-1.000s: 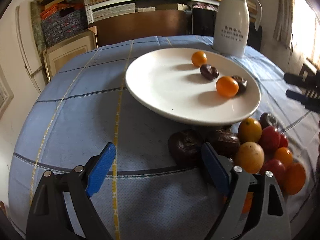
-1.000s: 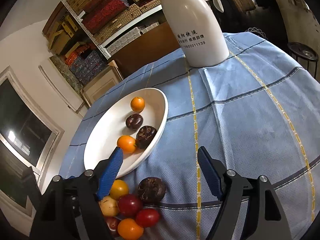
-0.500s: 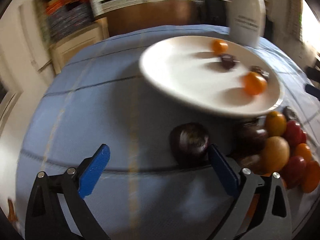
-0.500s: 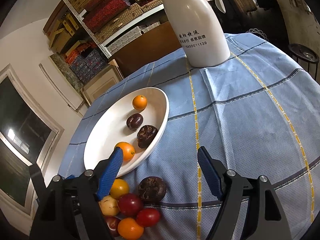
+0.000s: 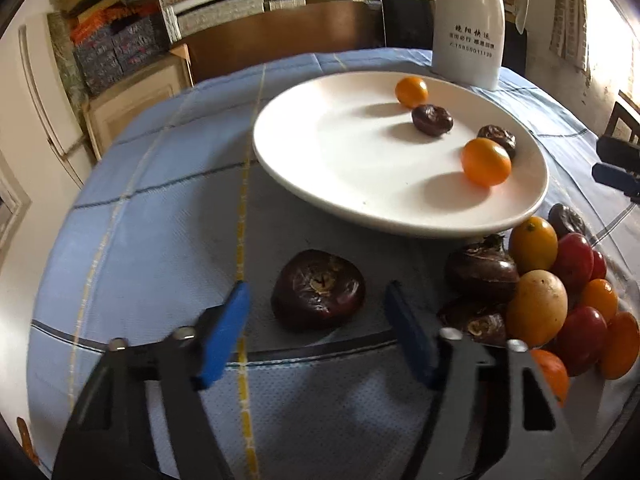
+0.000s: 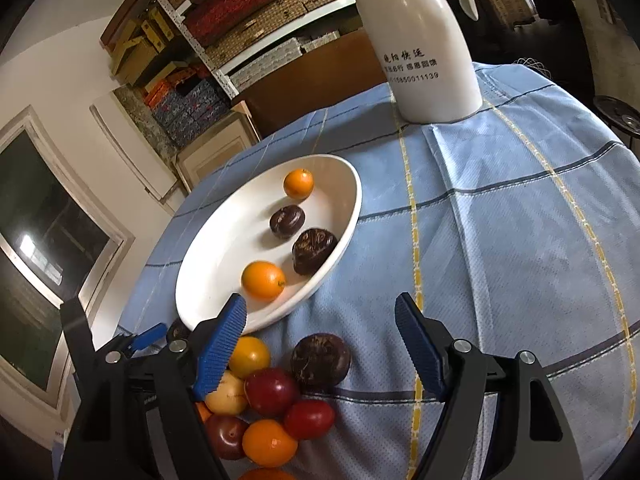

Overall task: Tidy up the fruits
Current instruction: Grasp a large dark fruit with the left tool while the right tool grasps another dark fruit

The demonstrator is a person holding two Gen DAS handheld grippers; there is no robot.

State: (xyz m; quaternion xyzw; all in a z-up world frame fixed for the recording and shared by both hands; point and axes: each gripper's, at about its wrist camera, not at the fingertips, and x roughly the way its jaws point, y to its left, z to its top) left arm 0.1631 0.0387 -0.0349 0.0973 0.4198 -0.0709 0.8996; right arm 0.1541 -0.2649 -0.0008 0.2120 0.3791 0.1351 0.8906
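1. Left gripper (image 5: 316,312): blue pads spread either side of a dark brown fruit (image 5: 318,295) lying on the cloth; a gap shows on both sides, so neither pad touches it. The jaws have just been closing around this fruit.

2. Right gripper (image 6: 320,346): jaws spread wide, nothing between the pads; it hovers over the cloth above the edge of the fruit pile, with another dark brown fruit (image 6: 320,361) lying below the gap.

3. White plate (image 5: 320,160): on the blue checked tablecloth (image 5: 160,240), just beyond the left gripper. Contents: 2 orange fruits, one at the far side (image 5: 411,91) and one nearer (image 5: 486,162); 2 dark brown fruits, one near the centre (image 5: 433,120) and one touching the nearer orange from behind (image 5: 498,138).

4. Fruit pile (image 5: 560,300): on the cloth beside the plate's near edge, to the right in the left wrist view. Mixed red, orange, yellow and dark brown pieces, packed touching one another.

5. White jug (image 6: 424,52): upright on the cloth behind the plate, printed characters on its side.

6. Shelves (image 6: 240,20): against the back wall, stacked with boxes.
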